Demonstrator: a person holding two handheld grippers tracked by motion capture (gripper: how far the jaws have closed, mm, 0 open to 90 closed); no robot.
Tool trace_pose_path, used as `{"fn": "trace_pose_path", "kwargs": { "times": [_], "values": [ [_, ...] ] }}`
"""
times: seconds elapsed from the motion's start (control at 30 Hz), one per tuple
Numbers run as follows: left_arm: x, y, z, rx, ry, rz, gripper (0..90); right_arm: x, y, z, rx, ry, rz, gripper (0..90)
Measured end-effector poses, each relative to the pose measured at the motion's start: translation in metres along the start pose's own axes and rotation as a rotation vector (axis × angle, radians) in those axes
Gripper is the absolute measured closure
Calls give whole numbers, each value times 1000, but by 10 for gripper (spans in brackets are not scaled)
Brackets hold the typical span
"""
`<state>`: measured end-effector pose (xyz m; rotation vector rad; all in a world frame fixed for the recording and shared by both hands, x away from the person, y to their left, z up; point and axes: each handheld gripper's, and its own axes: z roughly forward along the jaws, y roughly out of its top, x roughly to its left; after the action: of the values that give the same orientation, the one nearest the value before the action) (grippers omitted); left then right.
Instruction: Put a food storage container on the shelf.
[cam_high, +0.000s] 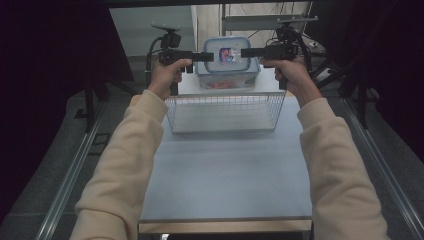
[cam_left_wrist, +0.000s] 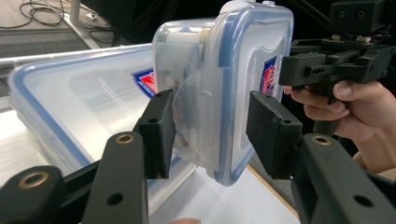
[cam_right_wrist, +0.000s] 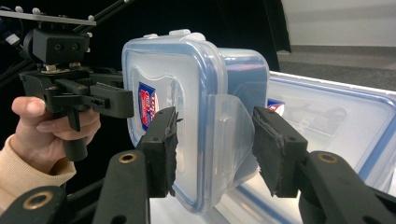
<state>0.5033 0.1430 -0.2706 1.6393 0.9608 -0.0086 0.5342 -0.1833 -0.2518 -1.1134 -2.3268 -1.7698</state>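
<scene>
A small clear box with a blue-rimmed lid (cam_high: 228, 55) hangs on its side in the air, its red and blue logo facing me. My left gripper (cam_high: 210, 56) grips it from the left and my right gripper (cam_high: 245, 52) from the right. In the left gripper view the small box (cam_left_wrist: 224, 70) sits between the pads of my left gripper (cam_left_wrist: 212, 135), across a side latch flap. In the right gripper view my right gripper (cam_right_wrist: 215, 149) clamps the small box (cam_right_wrist: 187, 70) the same way, one pad on the lid face.
A larger lidded clear box (cam_high: 227, 80) stands on the table right under the held one. A wire basket (cam_high: 225, 112) sits in front of it on the pale table (cam_high: 225, 175). Dark stands and cables flank the far end.
</scene>
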Motion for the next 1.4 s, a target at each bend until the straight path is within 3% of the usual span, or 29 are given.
{"fn": "trace_pose_path", "kwargs": {
  "times": [0.27,0.4,0.57,0.8,1.03,1.2,1.4],
  "values": [
    [12,3,6,3,6,-33,526,-10,7,10,11,-3,29,514],
    [15,4,8,-20,-3,-56,534,-18,5,13,11,11,64,507],
    [18,4,12,-27,-4,-95,524,-21,6,17,-7,-9,72,464],
    [24,4,19,-32,-4,-134,456,-28,3,24,-21,-1,128,414],
    [30,3,25,-25,-14,-168,327,-32,1,26,-28,-29,165,352],
    [30,4,23,-40,1,-165,269,-32,-1,25,-39,-22,167,357],
    [28,3,13,-49,23,-141,242,-30,-2,12,-71,-54,155,357]
  ]
}}
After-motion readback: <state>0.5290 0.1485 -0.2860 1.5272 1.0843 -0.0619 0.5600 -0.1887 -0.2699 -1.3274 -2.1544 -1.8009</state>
